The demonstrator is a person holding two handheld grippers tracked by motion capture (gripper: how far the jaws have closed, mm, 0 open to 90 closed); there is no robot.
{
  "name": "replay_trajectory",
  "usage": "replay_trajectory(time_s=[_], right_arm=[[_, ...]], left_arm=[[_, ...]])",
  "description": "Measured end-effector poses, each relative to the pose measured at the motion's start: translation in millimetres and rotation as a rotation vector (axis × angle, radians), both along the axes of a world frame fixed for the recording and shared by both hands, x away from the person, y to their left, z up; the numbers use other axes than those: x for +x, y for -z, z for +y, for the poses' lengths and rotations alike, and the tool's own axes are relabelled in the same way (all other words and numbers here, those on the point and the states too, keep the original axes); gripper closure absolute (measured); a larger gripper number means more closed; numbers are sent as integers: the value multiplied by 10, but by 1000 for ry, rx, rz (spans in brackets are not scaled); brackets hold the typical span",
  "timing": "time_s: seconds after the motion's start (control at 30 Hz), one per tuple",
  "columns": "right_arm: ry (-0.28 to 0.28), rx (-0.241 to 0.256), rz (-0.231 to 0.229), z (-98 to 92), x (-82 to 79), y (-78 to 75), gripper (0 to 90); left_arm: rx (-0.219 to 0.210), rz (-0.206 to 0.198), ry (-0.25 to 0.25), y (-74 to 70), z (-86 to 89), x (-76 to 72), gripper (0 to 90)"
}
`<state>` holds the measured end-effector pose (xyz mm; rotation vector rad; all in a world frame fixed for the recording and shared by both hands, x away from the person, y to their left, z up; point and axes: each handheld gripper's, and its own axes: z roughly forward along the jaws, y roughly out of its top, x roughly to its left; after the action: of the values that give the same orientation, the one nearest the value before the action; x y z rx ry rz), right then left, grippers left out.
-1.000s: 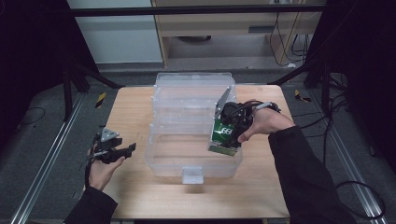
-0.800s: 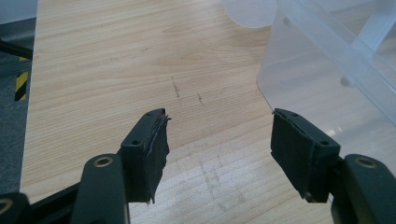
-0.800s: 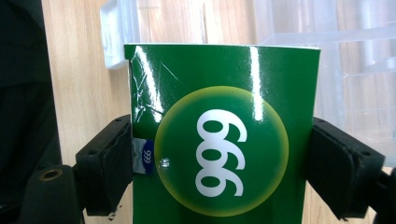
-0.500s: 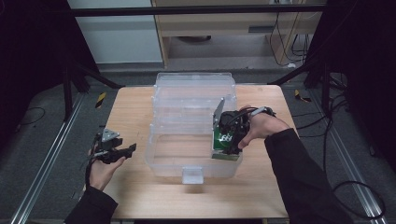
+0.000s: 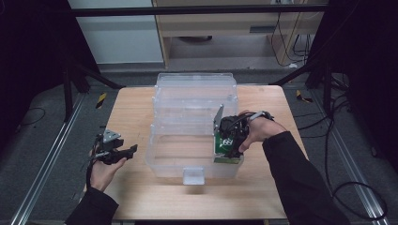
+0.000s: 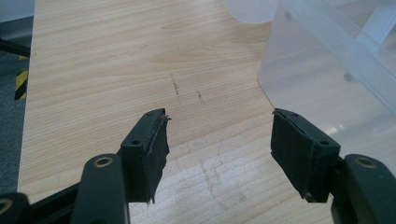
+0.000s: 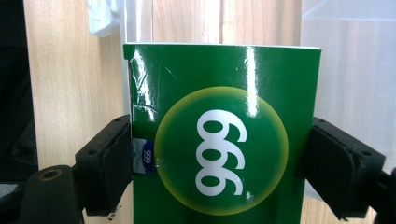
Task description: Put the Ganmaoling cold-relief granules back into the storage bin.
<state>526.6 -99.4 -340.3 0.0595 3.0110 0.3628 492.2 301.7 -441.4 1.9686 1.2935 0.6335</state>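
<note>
1. Bright overhead light on the wooden table (image 5: 136, 112); surroundings nearly black, floor dim and grey.
2. Soft, slightly grainy in the high view, with fine detail lost.
3. White glare streaks across the glossy green box (image 7: 224, 140) in the right gripper view.
4. Pale sheen on the clear plastic bin (image 6: 336, 70) in the left gripper view.
5. Sharp on wood grain there; black pads (image 6: 154, 154) crisp, faint shadow beneath.

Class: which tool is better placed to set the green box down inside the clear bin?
The right tool: it already clamps the green box over the clear bin. The left tool is open, beside the bin.
</note>
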Motion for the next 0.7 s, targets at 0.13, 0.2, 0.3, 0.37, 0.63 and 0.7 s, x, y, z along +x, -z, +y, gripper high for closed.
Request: replay_trajectory(time_s=[0.13, 0.2, 0.3, 0.37, 0.63, 0.7], right_arm=[[-4, -6, 2, 8, 14, 46, 169], [0, -11, 10, 6, 20, 73, 168], [-9, -24, 0, 12, 18, 112, 169], [-7, -28, -3, 22, 15, 125, 170], [-22, -45, -6, 46, 32, 198, 169], [-28, -53, -5, 58, 25, 223, 170]], left_arm=[[0, 0, 0, 2, 0, 0, 358], [0, 0, -1, 3, 2, 1, 357], [-2, 0, -3, 8, -1, 2, 357], [3, 2, 1, 8, -3, 2, 357], [4, 4, 4, 17, -6, 5, 357], [5, 5, 4, 18, -6, 5, 356]])
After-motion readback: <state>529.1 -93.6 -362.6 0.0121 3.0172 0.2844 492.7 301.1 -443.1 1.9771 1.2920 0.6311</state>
